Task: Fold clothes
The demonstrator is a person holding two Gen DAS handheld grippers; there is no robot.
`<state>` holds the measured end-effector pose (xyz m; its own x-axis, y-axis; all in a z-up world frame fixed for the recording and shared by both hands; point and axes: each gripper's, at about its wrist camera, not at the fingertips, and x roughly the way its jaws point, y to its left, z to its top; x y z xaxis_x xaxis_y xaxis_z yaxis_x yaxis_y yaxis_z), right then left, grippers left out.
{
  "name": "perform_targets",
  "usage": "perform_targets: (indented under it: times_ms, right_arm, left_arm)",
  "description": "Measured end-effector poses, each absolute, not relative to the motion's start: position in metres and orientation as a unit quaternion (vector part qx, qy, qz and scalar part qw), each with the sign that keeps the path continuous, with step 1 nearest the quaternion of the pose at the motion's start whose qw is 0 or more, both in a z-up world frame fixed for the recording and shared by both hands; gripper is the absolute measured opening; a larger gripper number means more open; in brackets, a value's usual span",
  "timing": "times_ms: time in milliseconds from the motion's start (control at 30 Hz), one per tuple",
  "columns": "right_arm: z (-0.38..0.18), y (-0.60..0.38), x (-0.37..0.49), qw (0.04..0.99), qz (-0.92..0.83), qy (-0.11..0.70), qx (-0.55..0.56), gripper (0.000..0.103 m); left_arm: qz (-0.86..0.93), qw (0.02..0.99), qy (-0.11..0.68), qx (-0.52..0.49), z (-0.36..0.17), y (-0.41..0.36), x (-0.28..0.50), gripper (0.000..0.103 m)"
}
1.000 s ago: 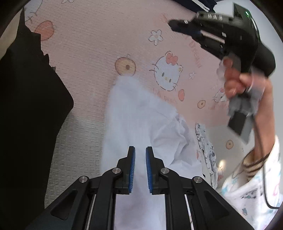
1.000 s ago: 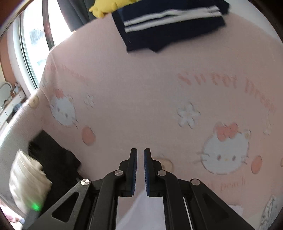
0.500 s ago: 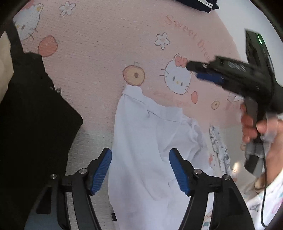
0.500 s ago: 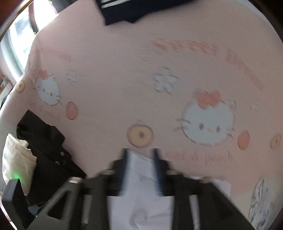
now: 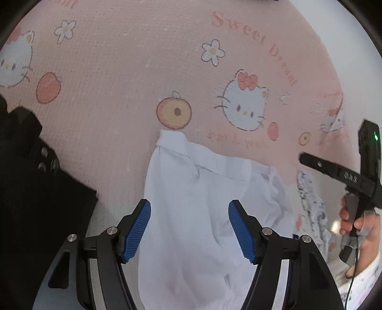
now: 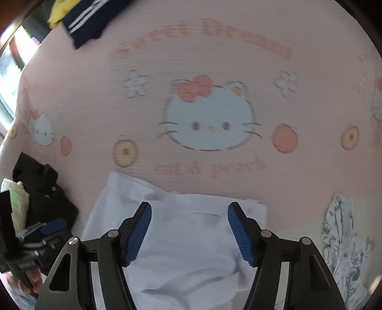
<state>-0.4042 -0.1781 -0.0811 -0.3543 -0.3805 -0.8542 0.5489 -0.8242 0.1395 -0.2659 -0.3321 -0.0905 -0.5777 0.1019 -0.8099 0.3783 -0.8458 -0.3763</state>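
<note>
A white collared shirt (image 5: pixel 191 202) lies crumpled on a pink Hello Kitty blanket (image 5: pixel 119 71), collar towards the far side. My left gripper (image 5: pixel 189 229) is open and empty just above the shirt's middle. My right gripper (image 6: pixel 189 232) is open and empty above the shirt (image 6: pixel 191 238) near its collar. The right gripper also shows at the right edge of the left wrist view (image 5: pixel 339 169), held by a hand. The left gripper shows at the lower left of the right wrist view (image 6: pixel 35 233).
A black garment (image 5: pixel 31 202) lies left of the shirt, with a cream one (image 6: pixel 16 202) beside it. A patterned white cloth (image 6: pixel 341 238) lies at the right. A navy striped garment (image 6: pixel 93 16) and a yellow item (image 6: pixel 57 12) lie at the far side.
Both grippers have gone from shut to open. Both have dropped closer to the white shirt, and the right gripper has swung down to the right side of the shirt.
</note>
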Motion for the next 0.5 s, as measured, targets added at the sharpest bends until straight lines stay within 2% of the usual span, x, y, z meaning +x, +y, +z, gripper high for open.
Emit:
perform_targets:
  times_ms: [200,500]
  right_arm:
    - [-0.110,-0.146,-0.431,0.262,-0.807,0.048,0.527,0.068]
    - [-0.150,-0.126,-0.454,0.226,-0.794,0.052,0.562,0.068]
  left_arm:
    - [-0.844,0.086,0.263,0.459,-0.103,-0.338,-0.294,0.065]
    - [-0.828,0.096,0.252,0.491,-0.130,-0.357,-0.324,0.065]
